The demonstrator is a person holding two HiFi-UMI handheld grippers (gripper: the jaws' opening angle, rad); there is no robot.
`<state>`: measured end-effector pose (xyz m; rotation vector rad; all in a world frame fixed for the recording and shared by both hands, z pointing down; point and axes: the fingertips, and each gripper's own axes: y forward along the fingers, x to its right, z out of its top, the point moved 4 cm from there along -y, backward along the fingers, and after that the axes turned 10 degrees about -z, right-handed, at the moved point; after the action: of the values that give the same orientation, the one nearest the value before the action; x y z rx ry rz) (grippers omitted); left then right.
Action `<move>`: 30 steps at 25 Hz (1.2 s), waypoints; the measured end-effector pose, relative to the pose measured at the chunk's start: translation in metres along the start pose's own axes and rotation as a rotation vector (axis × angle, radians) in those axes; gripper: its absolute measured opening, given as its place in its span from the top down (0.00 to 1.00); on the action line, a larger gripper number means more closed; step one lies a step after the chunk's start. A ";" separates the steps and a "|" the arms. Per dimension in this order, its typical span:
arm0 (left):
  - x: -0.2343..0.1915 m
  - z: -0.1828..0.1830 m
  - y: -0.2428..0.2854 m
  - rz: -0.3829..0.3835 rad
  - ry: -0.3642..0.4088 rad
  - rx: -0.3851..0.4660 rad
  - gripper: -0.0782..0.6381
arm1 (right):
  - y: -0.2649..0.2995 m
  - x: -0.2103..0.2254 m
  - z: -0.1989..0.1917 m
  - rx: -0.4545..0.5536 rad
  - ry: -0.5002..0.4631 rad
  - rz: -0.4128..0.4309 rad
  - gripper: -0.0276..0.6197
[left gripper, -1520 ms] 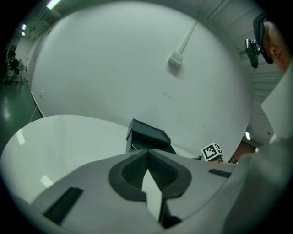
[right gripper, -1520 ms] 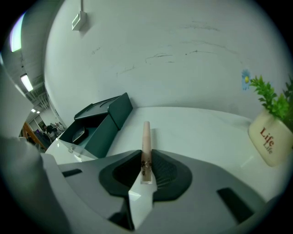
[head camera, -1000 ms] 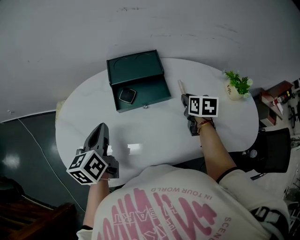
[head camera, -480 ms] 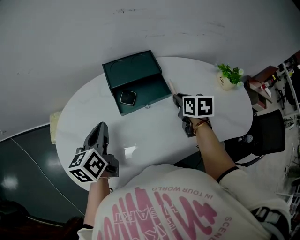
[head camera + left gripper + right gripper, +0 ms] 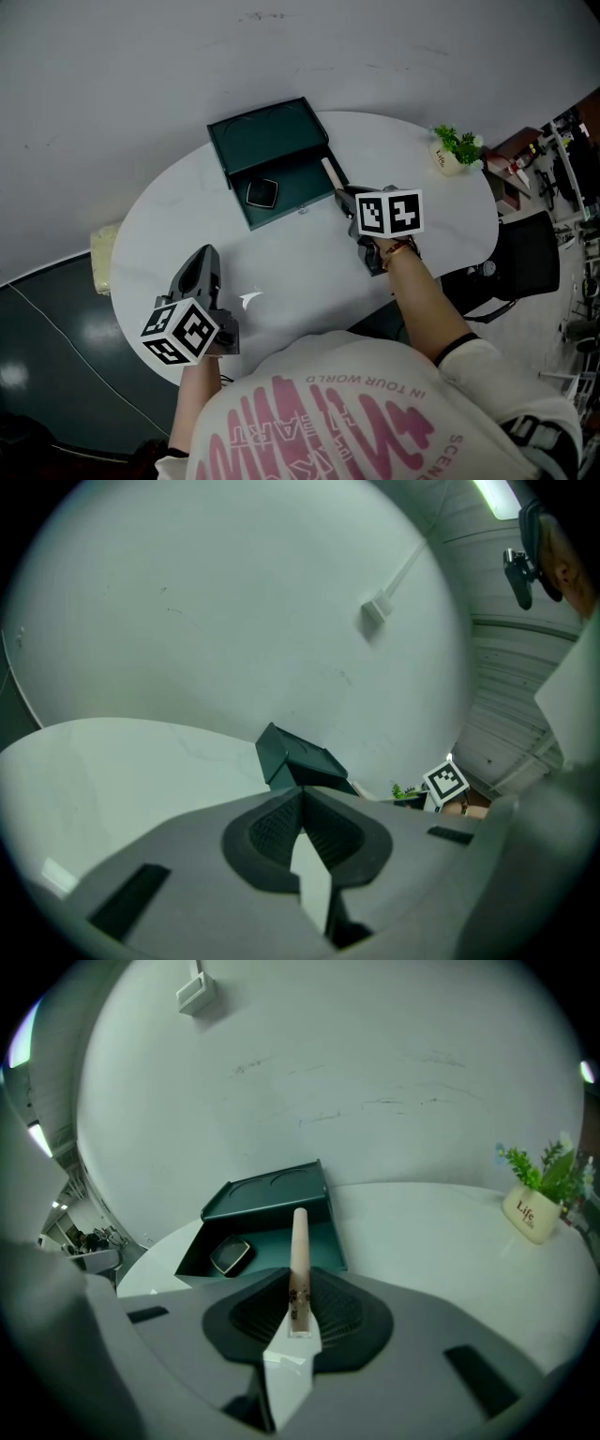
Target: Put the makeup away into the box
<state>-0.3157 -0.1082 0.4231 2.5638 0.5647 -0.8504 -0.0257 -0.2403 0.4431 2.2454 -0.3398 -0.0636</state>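
Observation:
A dark green box (image 5: 281, 159) stands open on the white table (image 5: 187, 225), its lid (image 5: 267, 128) laid back, a dark square compact (image 5: 262, 192) inside. My right gripper (image 5: 339, 195) is shut on a slim pink makeup tube (image 5: 329, 172) that points toward the box's right end. In the right gripper view the tube (image 5: 298, 1258) sticks out over the box (image 5: 272, 1232), with the compact (image 5: 229, 1255) at left. My left gripper (image 5: 200, 269) hovers near the table's front left, jaws shut and empty. In the left gripper view its jaws (image 5: 300, 819) face the box (image 5: 298, 761).
A small potted plant (image 5: 455, 151) stands at the table's far right. An office chair (image 5: 516, 272) and cluttered shelves (image 5: 562, 150) lie to the right. A grey wall runs behind the table. A pale cushion (image 5: 101, 258) sits on the floor at left.
My right gripper has carried the pink tube left and toward the box, so its tip now reaches the box's right end. The left gripper barely shifted.

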 end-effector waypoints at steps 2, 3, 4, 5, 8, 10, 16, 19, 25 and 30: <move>-0.004 -0.001 0.000 -0.006 -0.008 0.001 0.89 | -0.001 -0.008 0.000 -0.006 -0.018 0.006 0.85; -0.006 -0.001 -0.001 -0.009 -0.010 0.001 0.89 | -0.001 -0.013 0.000 -0.011 -0.029 0.013 0.86; -0.008 -0.002 -0.001 -0.013 -0.012 -0.001 0.89 | -0.002 -0.018 -0.001 -0.019 -0.044 0.022 0.85; -0.008 -0.003 -0.001 -0.019 -0.012 -0.003 0.89 | -0.003 -0.023 -0.002 -0.029 -0.065 0.032 0.85; -0.010 -0.004 0.001 -0.028 -0.009 -0.004 0.89 | -0.005 -0.035 0.000 -0.070 -0.197 0.048 0.86; -0.012 -0.005 0.001 -0.023 -0.014 0.003 0.89 | -0.005 -0.041 0.003 -0.106 -0.316 0.056 0.85; -0.014 -0.011 0.000 0.023 -0.031 0.015 0.89 | 0.007 -0.050 0.012 -0.209 -0.546 0.115 0.86; -0.012 -0.011 -0.002 0.058 -0.036 0.028 0.89 | 0.017 -0.050 0.014 -0.244 -0.629 0.150 0.85; -0.009 -0.015 -0.003 0.129 -0.052 0.043 0.89 | 0.038 -0.053 0.023 -0.256 -0.818 0.199 0.85; -0.008 -0.022 -0.001 0.167 -0.064 0.044 0.89 | 0.055 -0.050 0.031 -0.301 -0.953 0.209 0.85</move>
<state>-0.3111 -0.0992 0.4446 2.5696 0.3111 -0.8915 -0.0907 -0.2837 0.4617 1.7311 -0.9862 -1.0151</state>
